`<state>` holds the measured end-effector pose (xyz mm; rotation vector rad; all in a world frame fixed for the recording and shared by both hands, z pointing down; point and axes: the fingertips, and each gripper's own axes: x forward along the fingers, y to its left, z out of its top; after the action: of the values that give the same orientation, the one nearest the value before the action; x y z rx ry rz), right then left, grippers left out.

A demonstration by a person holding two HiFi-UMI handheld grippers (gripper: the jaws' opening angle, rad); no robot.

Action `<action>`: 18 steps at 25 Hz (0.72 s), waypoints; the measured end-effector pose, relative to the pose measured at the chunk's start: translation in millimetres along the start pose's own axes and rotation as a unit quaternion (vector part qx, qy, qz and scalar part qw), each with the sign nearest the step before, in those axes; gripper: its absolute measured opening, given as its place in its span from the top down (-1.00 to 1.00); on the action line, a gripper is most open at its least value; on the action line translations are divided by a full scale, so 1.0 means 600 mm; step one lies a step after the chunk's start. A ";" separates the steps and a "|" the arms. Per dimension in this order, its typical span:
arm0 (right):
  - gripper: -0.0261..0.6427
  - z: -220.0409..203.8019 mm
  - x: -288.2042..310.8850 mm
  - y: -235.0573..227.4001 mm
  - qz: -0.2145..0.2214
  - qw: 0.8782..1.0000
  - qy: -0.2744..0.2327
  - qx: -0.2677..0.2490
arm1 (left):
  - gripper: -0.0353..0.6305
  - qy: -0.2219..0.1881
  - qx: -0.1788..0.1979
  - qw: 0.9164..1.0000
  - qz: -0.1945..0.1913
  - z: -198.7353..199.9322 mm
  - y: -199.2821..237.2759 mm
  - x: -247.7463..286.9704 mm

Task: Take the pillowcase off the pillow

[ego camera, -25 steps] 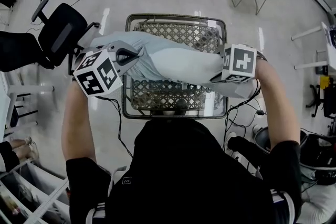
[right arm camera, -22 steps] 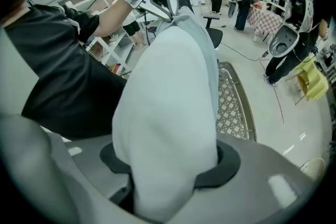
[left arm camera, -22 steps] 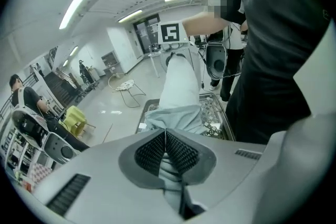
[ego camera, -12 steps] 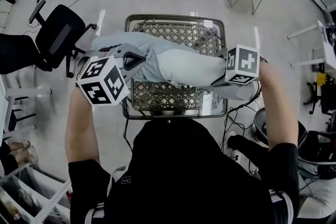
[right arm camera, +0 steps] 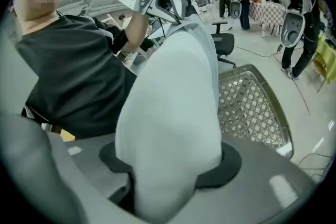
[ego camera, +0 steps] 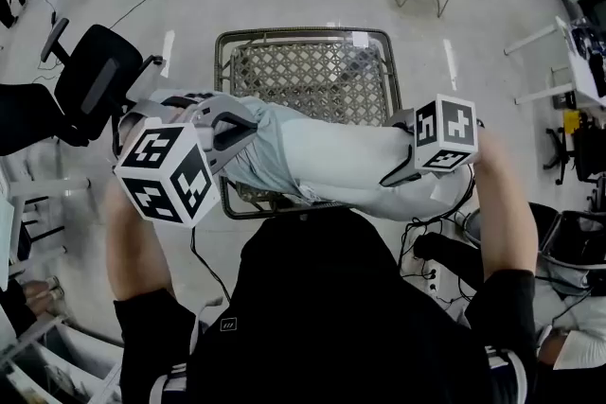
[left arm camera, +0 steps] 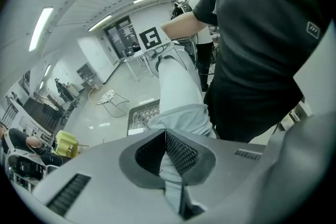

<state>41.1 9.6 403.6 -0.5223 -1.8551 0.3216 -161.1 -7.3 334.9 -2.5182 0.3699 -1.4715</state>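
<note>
The person (ego camera: 341, 317) in the black top fills the bottom of the head view and holds everything up in the air. Nothing rests on the mesh bench (ego camera: 303, 71) in the upper middle. The pillow (ego camera: 355, 161) is stretched across the middle of the frame, from one claw to the other. Its right part is bare and white. The blue-grey pillowcase (ego camera: 265, 147) is bunched on the left part only, so I think it is about half off.

The two claws pull away from each other, and that is why the pillow hangs straight like a bridge. The right claw (ego camera: 396, 167), at the middle right, is clamped around the fat bare end of the pillow to hold it back. The left claw (ego camera: 232, 123), at the middle left, is pinched tight on a thin fold of the pillowcase, so the cloth can slide off that way.

A second ago the pillow sat higher in the frame. Now it is nearer the person's chest, and more of the bench shows above it. The left claw's marker cube (ego camera: 166, 170) looks bigger and closer to the camera. I cannot tell if more white pillow is bare. The right claw's jaws have just opened a little — but the pillow end is between them and fills the gap.
</note>
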 end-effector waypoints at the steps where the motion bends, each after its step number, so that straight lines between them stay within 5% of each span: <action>1: -0.01 -0.010 0.004 -0.009 -0.004 1.000 0.000 0.007 | 0.88 0.002 0.005 1.000 0.004 0.002 0.009 0.013; 7: -0.19 -0.089 -0.001 -0.100 -0.038 0.999 -0.001 0.029 | 0.82 -0.041 -0.002 0.999 0.022 0.046 0.058 0.073; 12: -0.29 -0.111 -0.031 -0.166 -0.050 0.998 -0.015 0.037 | 0.27 0.016 0.007 1.000 -0.012 0.033 0.051 0.157; 18: -0.34 -0.139 -0.060 -0.224 -0.086 0.993 -0.062 0.059 | 0.27 0.001 -0.031 1.000 0.005 0.026 0.118 0.215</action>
<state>103.1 -127.5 464.6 -0.2639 -1.9719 0.3508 -94.6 -113.8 412.7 -2.5583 0.4334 -1.4810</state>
